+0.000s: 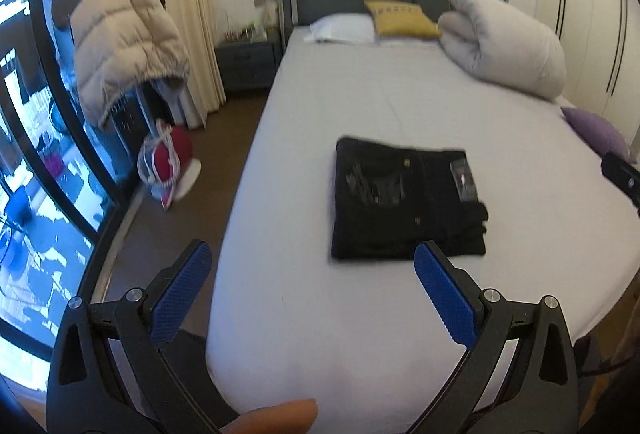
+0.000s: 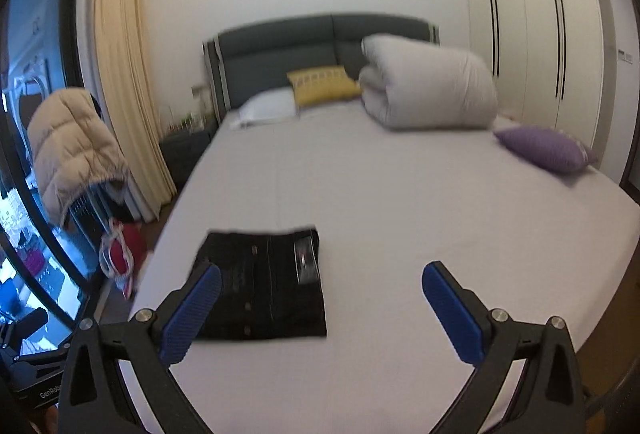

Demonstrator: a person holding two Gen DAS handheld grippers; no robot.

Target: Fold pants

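Note:
The black pants (image 1: 404,200) lie folded into a compact rectangle on the pale bed sheet (image 1: 360,106), with a label facing up near their right side. My left gripper (image 1: 312,254) is open above the bed's near left corner, its blue pads (image 1: 182,290) short of the pants and empty. In the right wrist view the folded pants (image 2: 266,286) sit left of centre. My right gripper (image 2: 322,276) stands wide open over the sheet (image 2: 400,194), nothing between its pads (image 2: 452,310). A dark piece of the right gripper (image 1: 620,174) shows at the left view's right edge.
A rolled white duvet (image 2: 428,82), a yellow cushion (image 2: 324,84), a white pillow (image 2: 266,108) and a purple cushion (image 2: 548,148) lie near the grey headboard (image 2: 276,54). A beige puffer jacket (image 1: 124,46) hangs left of the bed. White wardrobes (image 2: 532,34) stand at right.

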